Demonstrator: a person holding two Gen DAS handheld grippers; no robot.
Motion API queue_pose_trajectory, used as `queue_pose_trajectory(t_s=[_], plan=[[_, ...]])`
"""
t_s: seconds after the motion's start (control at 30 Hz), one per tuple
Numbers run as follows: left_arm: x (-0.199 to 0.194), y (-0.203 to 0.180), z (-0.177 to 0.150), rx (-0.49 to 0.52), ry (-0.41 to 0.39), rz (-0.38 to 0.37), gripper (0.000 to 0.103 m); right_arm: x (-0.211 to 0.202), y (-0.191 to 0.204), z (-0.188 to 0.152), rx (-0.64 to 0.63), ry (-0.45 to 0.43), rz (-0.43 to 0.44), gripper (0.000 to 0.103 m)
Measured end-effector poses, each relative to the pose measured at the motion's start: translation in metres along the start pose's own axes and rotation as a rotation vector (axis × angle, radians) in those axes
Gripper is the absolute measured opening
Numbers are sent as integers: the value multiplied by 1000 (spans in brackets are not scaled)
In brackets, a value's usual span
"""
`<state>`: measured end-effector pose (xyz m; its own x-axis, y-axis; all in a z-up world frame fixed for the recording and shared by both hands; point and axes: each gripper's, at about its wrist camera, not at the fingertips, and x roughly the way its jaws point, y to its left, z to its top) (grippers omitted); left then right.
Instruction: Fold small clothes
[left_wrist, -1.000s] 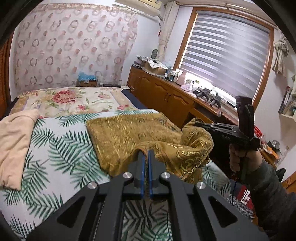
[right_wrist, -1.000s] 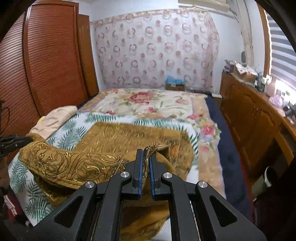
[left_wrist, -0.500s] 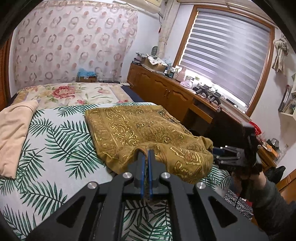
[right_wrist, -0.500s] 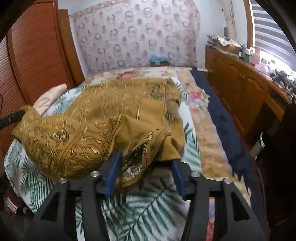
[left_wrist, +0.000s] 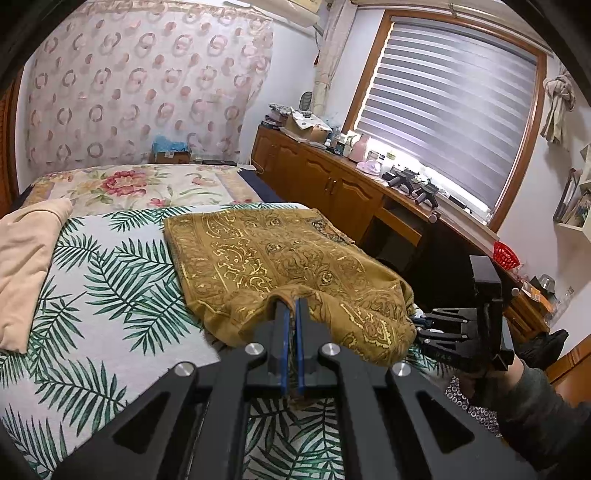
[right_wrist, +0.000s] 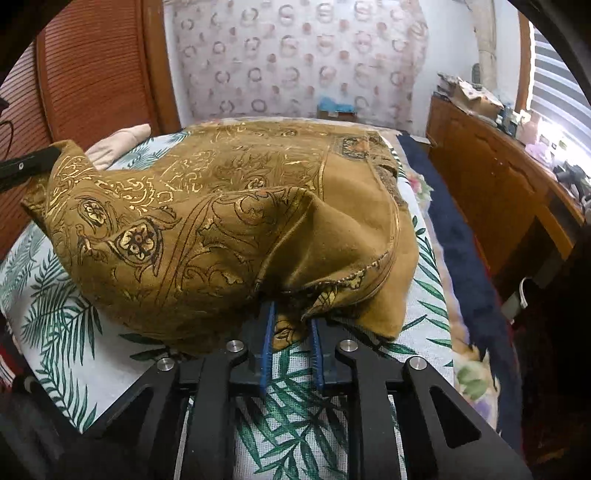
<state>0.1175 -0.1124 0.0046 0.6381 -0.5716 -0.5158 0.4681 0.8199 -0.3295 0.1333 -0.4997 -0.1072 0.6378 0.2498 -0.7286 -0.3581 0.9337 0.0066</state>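
The mustard-brown garment with gold printed scrollwork (left_wrist: 280, 266) lies on the palm-leaf-print bedspread (left_wrist: 110, 280), filling the centre of the left wrist view and the upper middle of the right wrist view. It looks soft and fairly light: it drapes, puckers and sags wherever it is lifted, so it will not keep a crease unless laid flat and smoothed.

The left gripper (left_wrist: 291, 314), at lower centre of its own frame, is fully closed, with the near hem pinched between its blue pads. The right gripper (right_wrist: 291, 325), at lower centre of its frame, has just been closing; a corner of the cloth sits between the pads, which stand slightly apart, and whether they press on it I cannot tell.

The best holds seem to be the hemmed corners, where the fabric is doubled and less likely to slip. A pale peach folded cloth (left_wrist: 26, 258) rests at the left edge.
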Motion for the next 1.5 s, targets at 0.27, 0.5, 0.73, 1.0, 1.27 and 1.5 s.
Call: queue_pose_trajectory(t_s=[0.27,0.5,0.73,1.0,1.27,1.5], plan=[[-12,3,23,-30,-56,-14,0,-42,-18,22,49,-147,43,2],[6,12,60,-51,-55,-9,0,-57,-26,97,-17,-245,9,2],[39,38,74,-84,-12,41,0,20,-45,186,-25,-116,-3,19],[43,43,60,-73,1,59,0,-13,-51,140,1,-159,-75,59],[42,46,53,-82,9,61,0,-49,-6,60,-66,-108,39,59],[43,48,48,-87,18,63,0,-31,14,22,-59,-40,101,59]])
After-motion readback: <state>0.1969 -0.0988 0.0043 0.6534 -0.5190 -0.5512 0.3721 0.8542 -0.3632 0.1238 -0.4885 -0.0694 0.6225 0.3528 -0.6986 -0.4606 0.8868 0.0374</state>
